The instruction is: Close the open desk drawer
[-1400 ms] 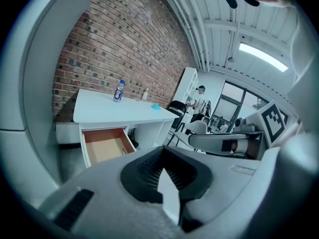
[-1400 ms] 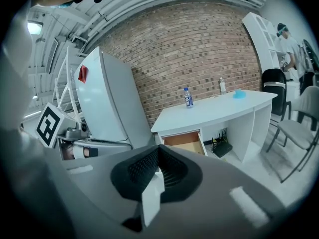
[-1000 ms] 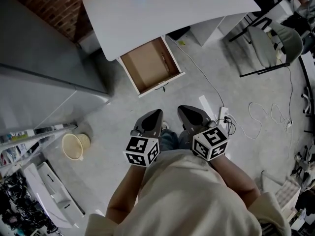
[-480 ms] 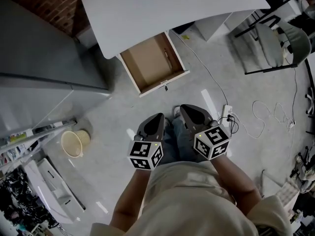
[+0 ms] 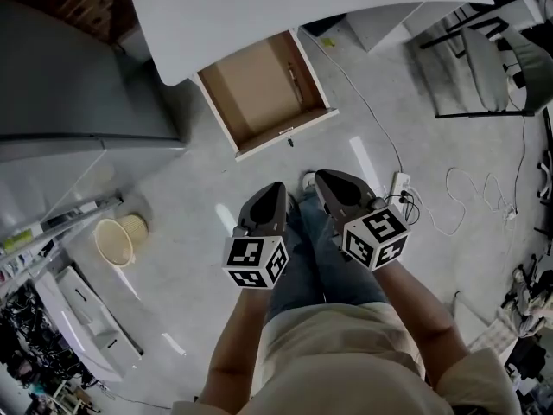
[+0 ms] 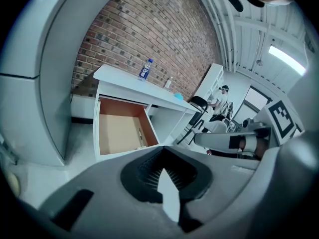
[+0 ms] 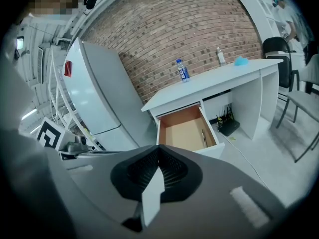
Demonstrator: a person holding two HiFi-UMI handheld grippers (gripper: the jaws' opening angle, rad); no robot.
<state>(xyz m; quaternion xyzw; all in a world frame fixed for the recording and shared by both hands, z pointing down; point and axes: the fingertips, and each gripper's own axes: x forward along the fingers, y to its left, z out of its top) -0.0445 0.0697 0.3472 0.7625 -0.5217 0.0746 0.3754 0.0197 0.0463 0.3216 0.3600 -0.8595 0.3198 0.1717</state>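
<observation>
The desk drawer (image 5: 259, 93) stands pulled out from under the white desk (image 5: 285, 7), its brown inside bare except for a pen (image 5: 295, 78) along the right wall. It also shows in the left gripper view as the drawer (image 6: 119, 133) and in the right gripper view as the drawer (image 7: 187, 131). My left gripper (image 5: 271, 199) and right gripper (image 5: 328, 187) are both shut and hold nothing. They hang side by side in front of my legs, well short of the drawer's white front (image 5: 285, 133).
A grey fridge (image 5: 69, 85) stands left of the desk. A cream basket (image 5: 117, 239) sits on the floor at left. A power strip (image 5: 399, 188) and white cables (image 5: 467, 206) lie at right, near chairs (image 5: 484, 67). A water bottle (image 7: 182, 69) stands on the desk.
Both grippers have sunk lower toward my legs, and the view has shifted so the drawer and desk sit higher and closer in the head view. The jaws stayed shut.
</observation>
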